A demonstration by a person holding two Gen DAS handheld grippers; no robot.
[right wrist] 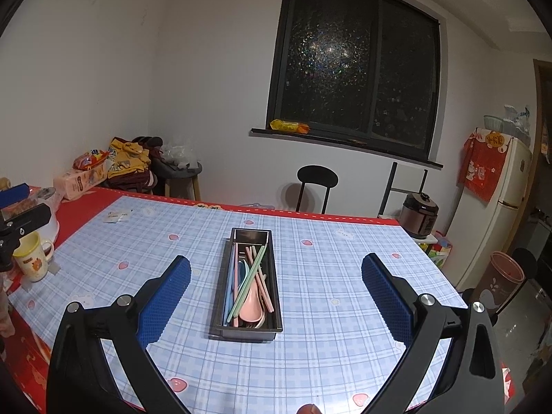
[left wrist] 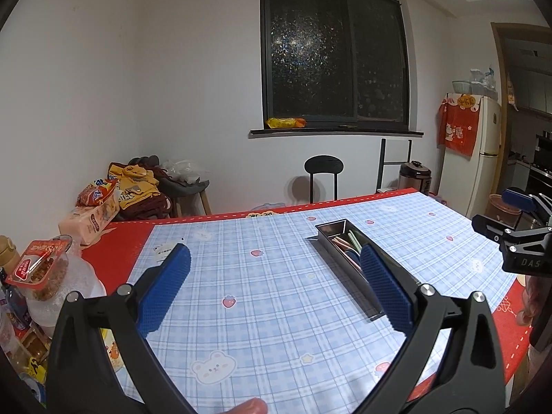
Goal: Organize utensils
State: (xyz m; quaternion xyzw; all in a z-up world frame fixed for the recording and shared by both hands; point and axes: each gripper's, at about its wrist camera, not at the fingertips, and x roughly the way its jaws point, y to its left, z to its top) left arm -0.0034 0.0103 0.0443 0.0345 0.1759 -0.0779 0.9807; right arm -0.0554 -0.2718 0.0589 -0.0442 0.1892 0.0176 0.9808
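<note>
My left gripper [left wrist: 276,289] hung over a bare stretch of the checked tablecloth [left wrist: 262,327], its blue fingers spread wide with nothing between them, and no loose utensil showed anywhere on the cloth. Further right, the metal tray [right wrist: 220,296] sat mid-table with the pastel chopsticks [right wrist: 250,281] and a pink spoon [right wrist: 251,305] already lying inside it, crossed rather than neatly lined up. My right gripper [right wrist: 276,289] hovered above that tray, equally spread and empty, so I judged the gathering done, with straightening at most left.
</note>
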